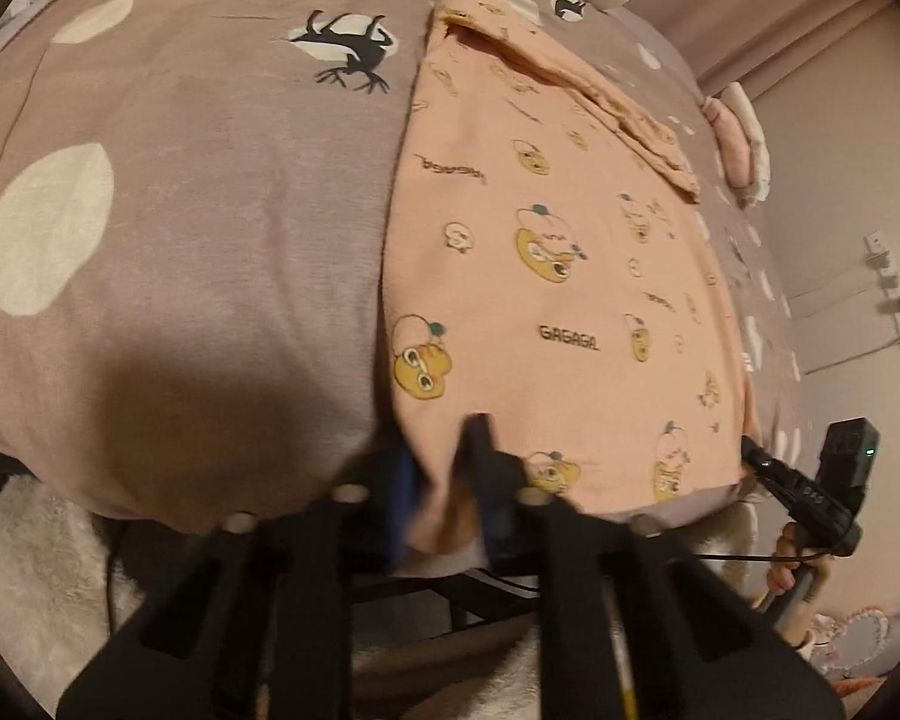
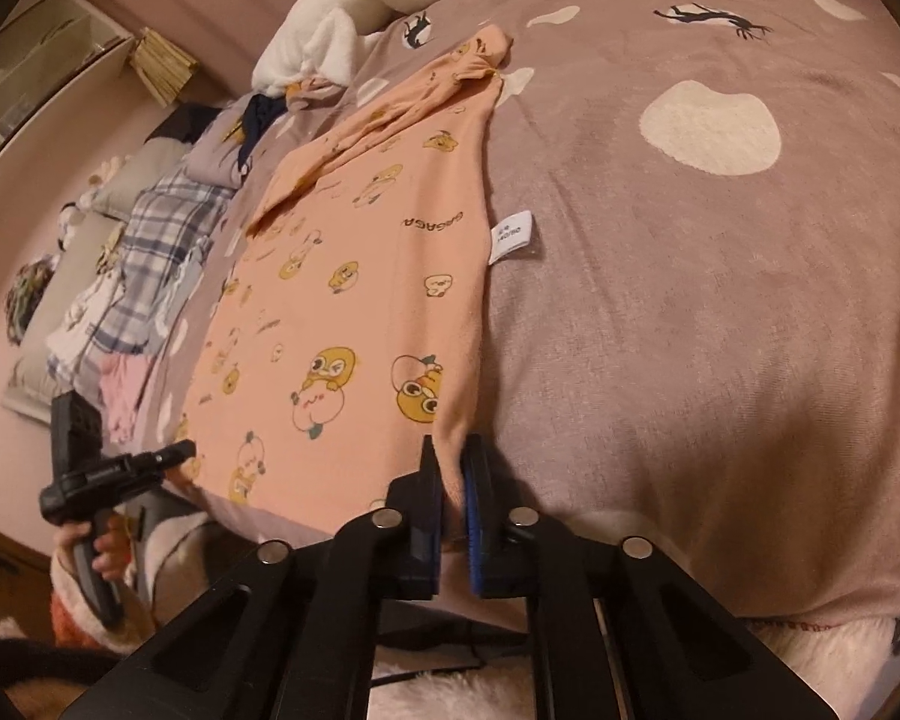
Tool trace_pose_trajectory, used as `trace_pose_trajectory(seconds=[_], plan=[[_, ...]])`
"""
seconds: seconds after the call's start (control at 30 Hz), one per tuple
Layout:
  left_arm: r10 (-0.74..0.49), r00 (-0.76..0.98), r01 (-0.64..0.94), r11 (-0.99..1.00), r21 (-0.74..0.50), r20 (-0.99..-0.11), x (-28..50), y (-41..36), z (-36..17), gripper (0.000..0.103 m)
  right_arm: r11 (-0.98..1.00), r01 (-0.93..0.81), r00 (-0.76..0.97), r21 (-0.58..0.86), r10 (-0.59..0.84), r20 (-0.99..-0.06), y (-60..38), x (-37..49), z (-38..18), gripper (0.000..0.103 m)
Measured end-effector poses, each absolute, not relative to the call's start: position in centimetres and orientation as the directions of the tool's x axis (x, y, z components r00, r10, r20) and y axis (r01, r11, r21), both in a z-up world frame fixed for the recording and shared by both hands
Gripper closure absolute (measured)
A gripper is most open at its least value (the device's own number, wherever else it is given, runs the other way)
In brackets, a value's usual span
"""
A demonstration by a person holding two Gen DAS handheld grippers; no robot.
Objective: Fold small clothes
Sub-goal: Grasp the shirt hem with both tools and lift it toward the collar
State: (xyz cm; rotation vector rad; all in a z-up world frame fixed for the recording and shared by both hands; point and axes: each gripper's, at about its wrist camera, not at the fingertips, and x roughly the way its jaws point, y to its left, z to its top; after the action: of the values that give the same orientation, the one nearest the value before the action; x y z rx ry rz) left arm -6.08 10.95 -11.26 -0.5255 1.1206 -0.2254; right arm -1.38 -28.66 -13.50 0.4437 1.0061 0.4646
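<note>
A small peach garment [image 1: 558, 276] with yellow cartoon prints lies flat on the mauve bedspread [image 1: 198, 192], one sleeve folded across its far end. My left gripper [image 1: 444, 480] is shut on the garment's near left corner at the bed's edge. My right gripper [image 2: 453, 480] is shut on the near right corner of the same garment [image 2: 342, 300]. The right gripper also shows in the left wrist view [image 1: 756, 456], and the left gripper in the right wrist view [image 2: 177, 456]. A white label [image 2: 513, 237] sticks out from the garment's right edge.
White plush toys [image 2: 360, 0] lie at the far end of the bed. A pile of other clothes [image 2: 150, 276], plaid and pink, lies left of the garment. Folded pink and white cloths [image 1: 741, 138] lie at the bed's far right. A white fluffy rug [image 1: 36, 570] is below.
</note>
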Motion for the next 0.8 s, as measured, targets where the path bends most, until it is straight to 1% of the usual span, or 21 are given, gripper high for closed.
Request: trace_pose_trajectory(seconds=[0.03,0.2,0.3,0.47,0.53,0.6,0.7,0.8], plan=[[-0.464,0.409,-0.081,0.839,-0.538,-0.786,-6.1,10.9,-11.4,0.097,0.82,-0.166,0.457,0.548,0.556,-0.694,-28.6,-1.4,-13.3,0.095],[-0.511,0.404,-0.072,0.809,-0.583,-0.759,-6.3,11.0,-10.9,0.097,0.817,-0.204,0.481,0.539,0.563,-0.672,-28.4,-1.7,-11.9,0.096],[-0.553,0.411,-0.07,0.774,-0.63,-0.725,-6.1,11.3,-10.2,0.097,0.806,-0.211,0.495,0.554,0.576,-0.65,-28.5,-1.8,-11.3,0.096],[-0.598,0.432,-0.013,0.744,-0.668,-0.675,-5.2,11.0,-8.4,0.097,0.747,-0.22,0.516,0.628,0.635,-0.575,-28.8,-0.8,-10.7,0.096],[-0.626,0.448,-0.004,0.713,-0.701,-0.639,-4.5,11.2,-7.7,0.097,0.729,-0.235,0.525,0.643,0.652,-0.548,-28.6,-0.2,-10.0,0.096],[-0.644,0.463,0.003,0.689,-0.725,-0.609,-3.5,11.3,-7.0,0.097,0.711,-0.253,0.538,0.656,0.667,-0.516,-28.6,0.6,-9.2,0.096],[-0.635,0.492,0.038,0.699,-0.715,-0.595,-1.4,10.9,-5.3,0.097,0.7,-0.272,0.56,0.661,0.674,-0.483,-28.5,2.5,-7.9,0.096],[-0.66,0.516,0.056,0.662,-0.747,-0.546,1.0,10.9,-4.4,0.097,0.698,-0.286,0.586,0.657,0.67,-0.456,-28.5,4.6,-6.8,0.096]])
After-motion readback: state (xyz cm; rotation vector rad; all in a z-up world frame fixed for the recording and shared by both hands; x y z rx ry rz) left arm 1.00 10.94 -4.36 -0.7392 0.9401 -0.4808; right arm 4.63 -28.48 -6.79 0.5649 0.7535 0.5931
